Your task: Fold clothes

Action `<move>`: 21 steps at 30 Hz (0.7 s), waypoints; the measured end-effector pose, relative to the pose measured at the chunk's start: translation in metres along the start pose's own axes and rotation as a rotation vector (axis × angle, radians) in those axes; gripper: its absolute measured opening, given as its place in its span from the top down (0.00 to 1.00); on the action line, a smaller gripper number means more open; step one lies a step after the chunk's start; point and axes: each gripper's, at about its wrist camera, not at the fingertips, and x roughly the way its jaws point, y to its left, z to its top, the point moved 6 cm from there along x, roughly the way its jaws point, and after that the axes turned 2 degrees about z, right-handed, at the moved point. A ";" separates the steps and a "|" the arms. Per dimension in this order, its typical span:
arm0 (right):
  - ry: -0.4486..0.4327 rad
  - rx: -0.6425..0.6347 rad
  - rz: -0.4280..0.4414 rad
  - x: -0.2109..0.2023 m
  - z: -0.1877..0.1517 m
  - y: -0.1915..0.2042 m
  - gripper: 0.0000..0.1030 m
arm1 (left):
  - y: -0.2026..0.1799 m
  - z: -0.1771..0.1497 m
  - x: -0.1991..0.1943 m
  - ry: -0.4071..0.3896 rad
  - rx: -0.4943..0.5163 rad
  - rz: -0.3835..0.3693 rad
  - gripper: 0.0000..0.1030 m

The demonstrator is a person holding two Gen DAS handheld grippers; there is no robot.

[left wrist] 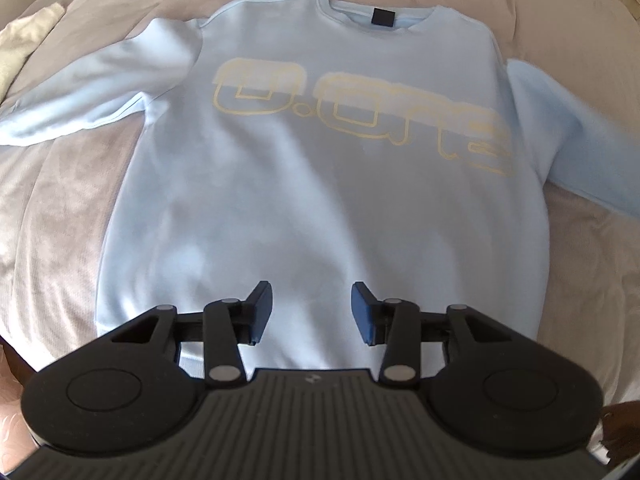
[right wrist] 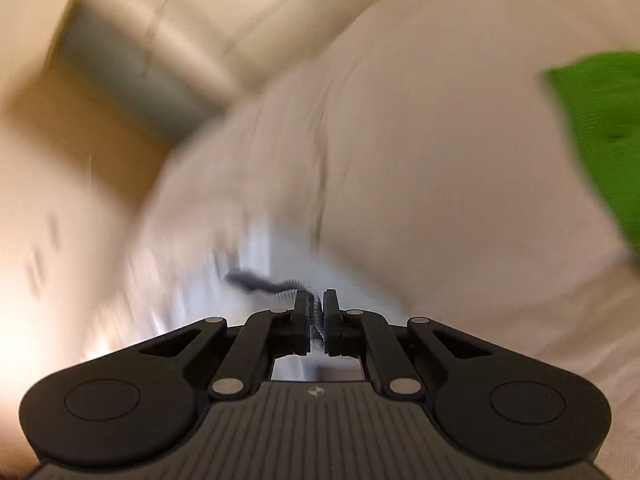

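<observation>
Both tongs are working apart: our left gripper [left wrist: 312,312] is hanging part-open and empty over the hem of a pale blue sweatshirt [left wrist: 320,184] spread flat on the bedcover [left wrist: 48,208]. Only our right view is showing the right gripper [right wrist: 317,316] pinching a grey ribbed cord [right wrist: 276,286] amid blur.

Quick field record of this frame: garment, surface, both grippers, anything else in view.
garment: light blue sweatshirt, spread flat, front up, collar away from the camera, sleeves out to the sides
surface: beige bedcover
left gripper: open, above the sweatshirt's hem, nothing between the fingers
right gripper: shut on a thin grey ribbed strip; what it is cannot be told
right view: heavily motion-blurred
other: pale cloth at far left; green cloth at right edge
</observation>
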 end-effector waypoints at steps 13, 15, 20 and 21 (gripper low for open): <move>-0.223 0.534 -0.267 -0.031 0.080 -0.162 0.96 | -0.019 0.006 0.012 0.025 0.024 0.008 0.59; -0.237 0.527 -0.278 -0.038 0.069 -0.161 1.00 | -0.017 0.004 0.014 0.030 0.010 0.009 0.58; -0.189 0.402 -0.495 -0.030 0.049 -0.177 0.99 | -0.012 0.001 0.023 0.048 -0.007 0.018 0.58; -0.181 0.365 -0.541 -0.029 0.048 -0.174 0.96 | -0.011 0.001 0.024 0.049 -0.007 0.022 0.58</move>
